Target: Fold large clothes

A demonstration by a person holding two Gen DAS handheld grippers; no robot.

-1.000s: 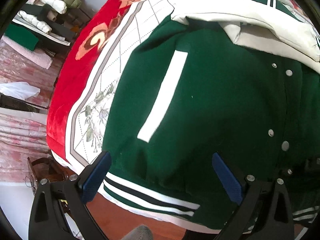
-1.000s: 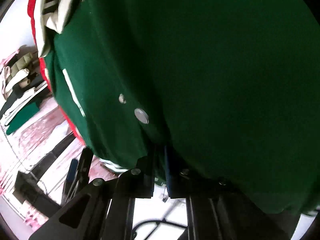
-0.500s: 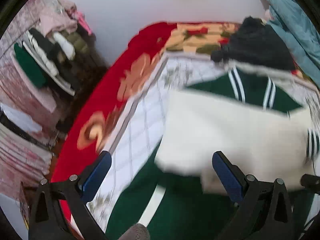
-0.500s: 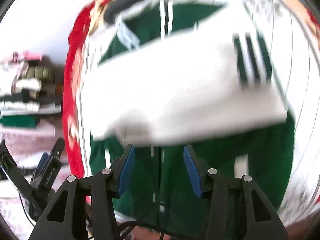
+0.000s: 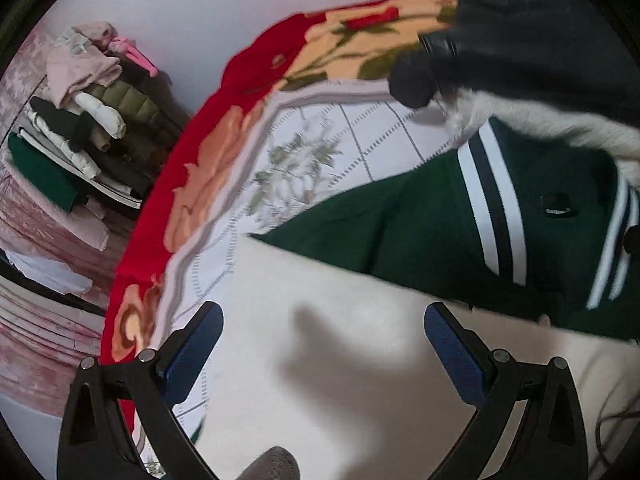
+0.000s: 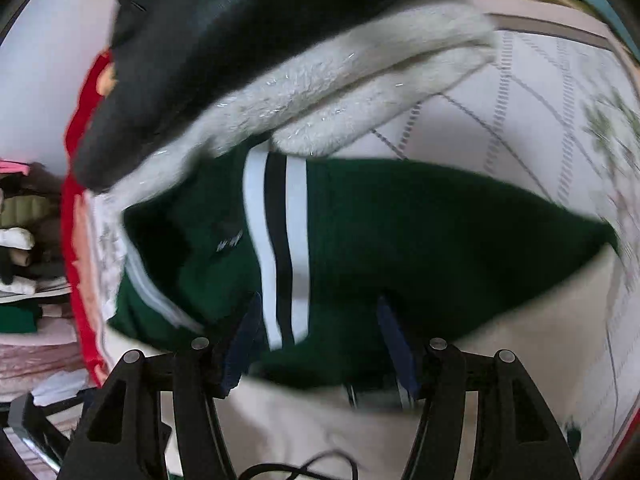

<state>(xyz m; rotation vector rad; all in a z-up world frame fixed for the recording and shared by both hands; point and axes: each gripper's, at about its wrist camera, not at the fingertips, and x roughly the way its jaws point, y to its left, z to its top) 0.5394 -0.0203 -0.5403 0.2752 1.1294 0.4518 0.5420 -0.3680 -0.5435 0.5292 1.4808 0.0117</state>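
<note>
So the green varsity jacket (image 5: 420,236) is laid out on the bed (image 5: 352,132), collar end up near a black garment (image 5: 540,28) and a fluffy white one (image 6: 320,92) that are piled at the head of the bedspread. The cream sleeves (image 5: 320,340) look to be already crossed over the body, so the step in hand is judged to be the one right after a fold: nothing is gripped, and a fresh hold is being lined up.

The left tool (image 5: 320,336) is seen spread wide and empty, hanging over the cream sleeve with no cloth between the blue pads (image 5: 200,340). The right tool (image 6: 320,332) is being opened at this moment; the striped collar (image 6: 280,248) area of the jacket shows beyond it, but no cloth seems to be pinched. It's blurry, so actual contact can't be ruled out.

What's called for next, probably: the folded bundle has to be caught at two matching corners, likely around the collar end or the hem, and brought over in half. Both layers should be grabbed together, otherwise the sleeves will get dragged out of place. The neighbouring black and fluffy garments should be kept out of the grab.
</note>
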